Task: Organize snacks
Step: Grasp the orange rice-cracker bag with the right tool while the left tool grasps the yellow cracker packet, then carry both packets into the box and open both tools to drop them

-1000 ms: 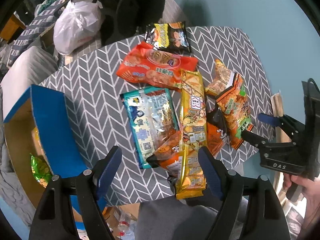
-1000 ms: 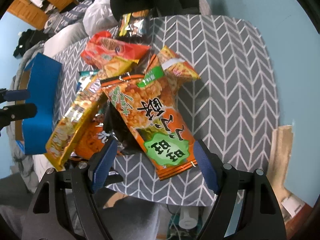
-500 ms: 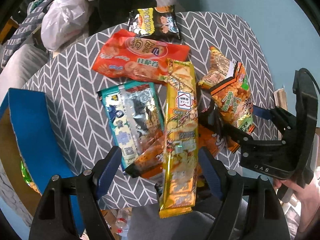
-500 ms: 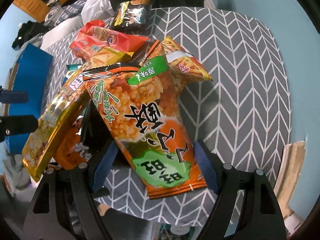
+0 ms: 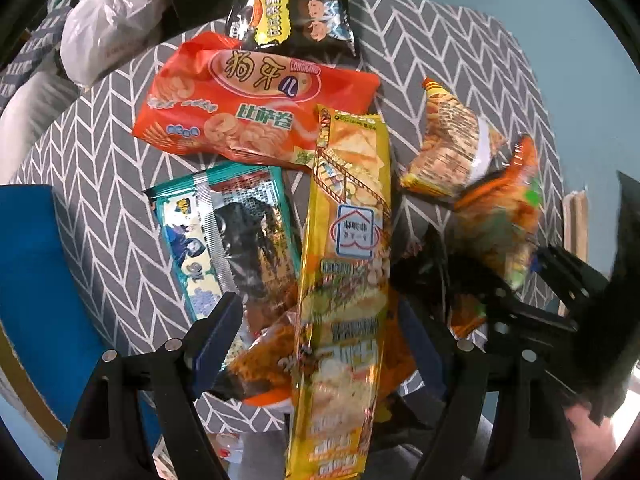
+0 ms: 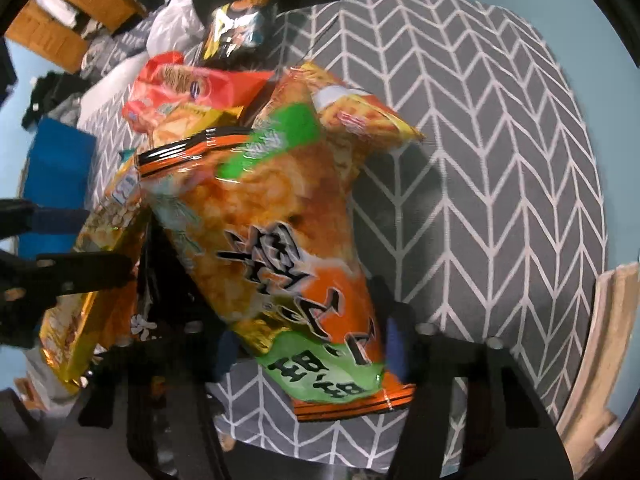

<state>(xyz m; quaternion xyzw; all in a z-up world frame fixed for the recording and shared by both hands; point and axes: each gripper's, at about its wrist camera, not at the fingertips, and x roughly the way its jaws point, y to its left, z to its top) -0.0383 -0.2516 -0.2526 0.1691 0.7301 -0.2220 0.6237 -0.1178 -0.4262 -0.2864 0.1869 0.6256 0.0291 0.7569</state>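
Orange-and-green snack bag (image 6: 296,240) is sitting between the right gripper (image 6: 308,354) fingers, and the jaws are closing on its lower end; pads look to be pressing the bag's sides, though the frame is blurring there. In the left wrist view the same bag (image 5: 500,216) is showing smeared at the right, with the right gripper (image 5: 532,280) black frame under it. Left gripper (image 5: 320,340) is pointing down over the pile, fingers spread wide, gripping nothing. The long yellow packet (image 5: 344,280) is lying between its blue pads (image 5: 218,336), not pinched; the left pad is sitting apart from it, the right pad is mostly hidden behind the packet.

Counting snacks on the grey zigzag tablecloth (image 5: 100,168): seven in sight. One black bag (image 5: 292,12) at the far edge, one red bag (image 5: 256,100) just below it, one teal packet (image 5: 228,236) beside the yellow packet, one long yellow packet overlapping the red bag's edge, one small yellow-orange bag (image 5: 448,148) touching the orange-and-green bag, one orange-and-green bag, one dark orange bag (image 5: 272,356) tucked under the yellow packet. One blue box (image 5: 36,280) is standing at the left table edge. One white plastic bag (image 5: 108,24) is lying beyond the table. Two grippers total.
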